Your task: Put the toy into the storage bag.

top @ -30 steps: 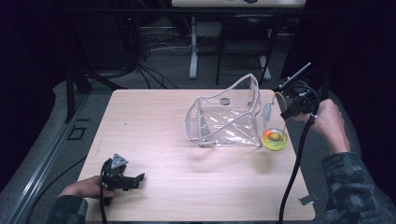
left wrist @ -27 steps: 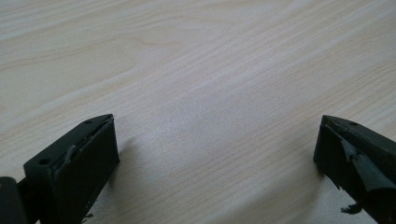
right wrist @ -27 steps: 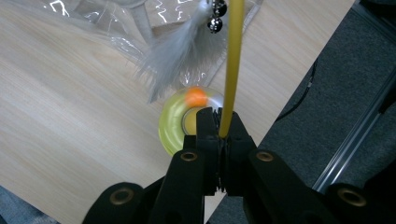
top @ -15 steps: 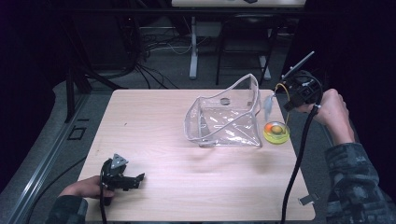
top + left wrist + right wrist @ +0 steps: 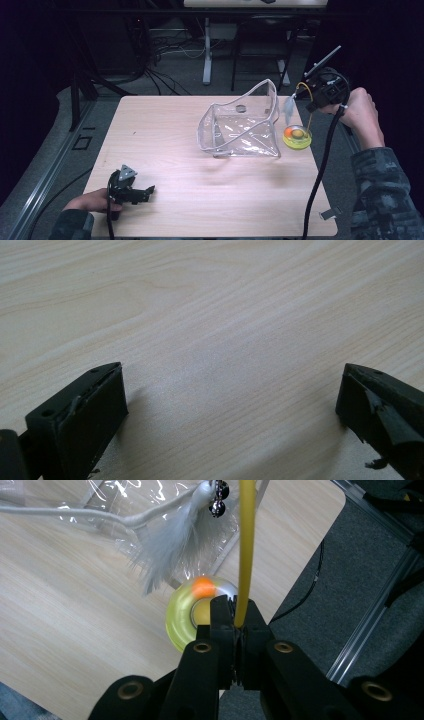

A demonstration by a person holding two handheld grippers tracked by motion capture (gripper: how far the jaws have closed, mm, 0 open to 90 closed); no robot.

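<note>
A cat toy has a round yellow base (image 5: 297, 136) with an orange ball, a thin yellow stem (image 5: 245, 545) and a white feather (image 5: 289, 106) with a small bell (image 5: 218, 500). At the table's right edge, my right gripper (image 5: 311, 105) is shut on the stem, just above the base (image 5: 181, 620). The feather (image 5: 170, 540) hangs beside the clear plastic bag (image 5: 240, 131), which stands open at mid-table. My left gripper (image 5: 147, 191) rests on the table near the front left, jaws wide apart (image 5: 232, 405) over bare wood.
The light wooden table (image 5: 165, 130) has its right edge (image 5: 320, 525) close beside the toy, with grey floor and cables beyond. A small metal clip (image 5: 330, 214) lies near the front right corner. A black cable (image 5: 320, 170) trails down from my right gripper.
My right gripper has risen a little with the stem in it, and the yellow base and feather have shifted up and to the right with it. The left gripper has stayed put.
</note>
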